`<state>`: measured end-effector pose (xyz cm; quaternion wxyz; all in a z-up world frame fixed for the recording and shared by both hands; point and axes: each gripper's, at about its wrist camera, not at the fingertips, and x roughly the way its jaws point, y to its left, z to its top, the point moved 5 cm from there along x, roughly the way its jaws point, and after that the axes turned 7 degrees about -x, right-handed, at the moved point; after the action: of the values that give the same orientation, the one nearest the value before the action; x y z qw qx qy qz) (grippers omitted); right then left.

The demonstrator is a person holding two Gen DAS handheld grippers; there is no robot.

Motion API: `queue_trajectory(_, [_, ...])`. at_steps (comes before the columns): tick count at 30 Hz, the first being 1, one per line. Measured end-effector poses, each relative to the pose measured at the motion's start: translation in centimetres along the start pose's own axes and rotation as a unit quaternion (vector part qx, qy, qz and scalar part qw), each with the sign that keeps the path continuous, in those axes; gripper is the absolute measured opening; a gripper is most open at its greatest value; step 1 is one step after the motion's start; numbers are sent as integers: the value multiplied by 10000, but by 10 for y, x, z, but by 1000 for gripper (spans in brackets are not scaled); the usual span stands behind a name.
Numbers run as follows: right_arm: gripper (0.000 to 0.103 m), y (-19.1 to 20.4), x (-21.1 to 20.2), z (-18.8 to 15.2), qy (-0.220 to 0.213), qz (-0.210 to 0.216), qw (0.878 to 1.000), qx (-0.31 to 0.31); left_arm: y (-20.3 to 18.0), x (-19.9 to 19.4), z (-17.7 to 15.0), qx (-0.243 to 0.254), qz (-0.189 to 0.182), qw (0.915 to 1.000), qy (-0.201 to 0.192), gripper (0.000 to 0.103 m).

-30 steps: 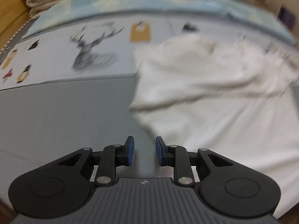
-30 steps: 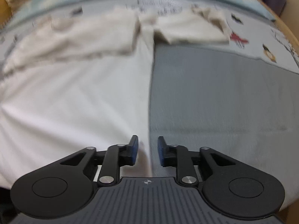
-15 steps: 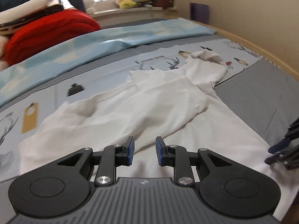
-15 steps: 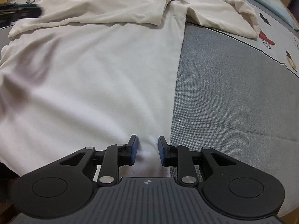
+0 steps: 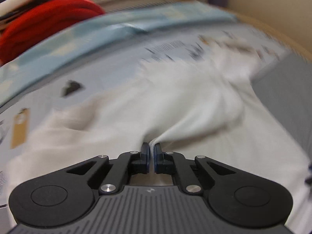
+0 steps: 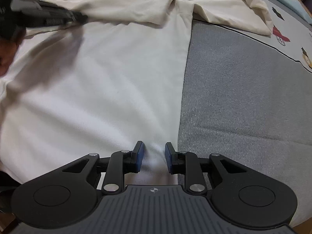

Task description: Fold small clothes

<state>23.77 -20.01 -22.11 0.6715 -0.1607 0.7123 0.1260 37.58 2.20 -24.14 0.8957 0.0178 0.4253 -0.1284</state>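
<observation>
My left gripper [image 5: 151, 149] has just snapped its jaws shut on a pinch of the white shirt [image 5: 175, 105]; cloth bunches into a ridge right at the pads, so I read that as a real grip on a fold of fabric along the shirt's left side. Half a second back those jaws stood apart over flat cloth, and a second back they were still off the shirt over the grey bedspread, so the left hand has swung in and grabbed. The view is motion-blurred, and the exact edge held can't be told.

The shirt lies spread on the bed [image 6: 243, 89], body flat and sleeves already turned in at the far end. The red blanket [image 5: 44, 19] sits at the far left, out of the way.

My right gripper [image 6: 153, 157] points down at the shirt's near right edge, jaws part open with a small hump of cloth between the pads, not pinched. Same gap as in both earlier frames; the gripper has only sunk closer to the fabric. In its view the left gripper shows as a dark blur at upper left.

My judgement: left side secured, right still has to close before the fold can be lifted.
</observation>
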Motion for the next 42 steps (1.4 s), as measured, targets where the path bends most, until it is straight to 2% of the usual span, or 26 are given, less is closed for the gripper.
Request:
queue_trajectory(3, [25,-5,-7,11,-173,-129,9995,226,63,-27,17,-711,327,9962,-377,4])
queue_trajectory(6, [25,-12,-19,27,-566,-221,9965,572,148,-51,13,-1594,850,9820,-542,4])
queue_trajectory(8, [25,-18,-23,37,-688,-372,9937,799,220,-64,-7,-2263,1347,9634,-498,3])
queue_trajectory(9, [25,-19,-24,41,-712,-439,9925,893,255,-71,-19,-2580,1618,9514,-447,1])
queue_trajectory(10, [25,-20,-24,45,-733,-466,9915,966,293,-79,-37,-2934,1946,9352,-380,1])
queue_trajectory(11, [25,-20,-25,49,-759,-473,9906,1034,333,-89,-57,-3312,2339,9135,-333,1])
queue_trajectory(12, [25,-18,-25,55,-788,-477,9897,1098,375,-103,-82,-3731,2815,8835,-301,1])
queue_trajectory(14, [25,-15,-26,63,-859,-474,9881,1189,444,-139,-132,-4428,3859,8089,-275,2])
queue_trajectory(15, [25,-13,-27,67,-892,-462,9875,1212,470,-157,-158,-4730,4307,7684,-201,2])
queue_trajectory(16, [25,-10,-27,71,-917,-453,9872,1223,486,-173,-178,-4978,4621,7337,-144,3])
queue_trajectory(17, [25,-7,-28,75,-940,-438,9871,1221,497,-185,-191,-5175,4825,7066,-96,4])
queue_trajectory(18, [25,-4,-27,79,-964,-432,9871,1202,502,-195,-199,-5340,4885,6899,-122,4])
queue_trajectory(19, [25,-1,-28,83,-994,-438,9872,1170,503,-198,-198,-5402,4816,6898,-190,5])
queue_trajectory(20, [25,-1,-26,87,-1024,-446,9871,1146,501,-195,-191,-5380,4610,7053,-243,14])
queue_trajectory(21, [25,0,-26,91,-1056,-463,9867,1141,495,-188,-179,-5283,4341,7291,-301,21])
queue_trajectory(23, [25,0,-26,98,-1125,-518,9853,1178,473,-166,-147,-4999,3675,7826,-509,23])
queue_trajectory(24, [25,-1,-26,102,-1182,-550,9839,1225,457,-151,-127,-4774,3195,8164,-592,24])
queue_trajectory(25, [25,-3,-27,107,-1247,-579,9820,1294,442,-140,-113,-4594,2847,8389,-642,25])
queue_trajectory(26, [25,-5,-27,110,-1302,-603,9802,1361,421,-125,-95,-4342,2390,8657,-696,25])
queue_trajectory(28, [25,-12,-26,120,-1459,-667,9745,1565,384,-98,-70,-3972,1679,8997,-673,26])
queue_trajectory(30, [25,-17,-25,130,-1623,-735,9693,1697,345,-72,-49,-3673,1071,9222,-569,26])
queue_trajectory(33, [25,-24,-20,147,-1837,-899,9638,1712,296,-42,-29,-3312,441,9418,-362,26])
queue_trajectory(36, [26,-30,-15,164,-2044,-850,9593,1752,258,-19,-22,-3060,120,9517,-221,26])
queue_trajectory(39, [28,-34,-8,180,-2164,-739,9566,1806,233,2,-18,-2974,-20,9548,-34,26])
queue_trajectory(42, [35,-38,5,196,-2280,-654,9538,1844,226,25,-22,-2982,-157,9541,209,26])
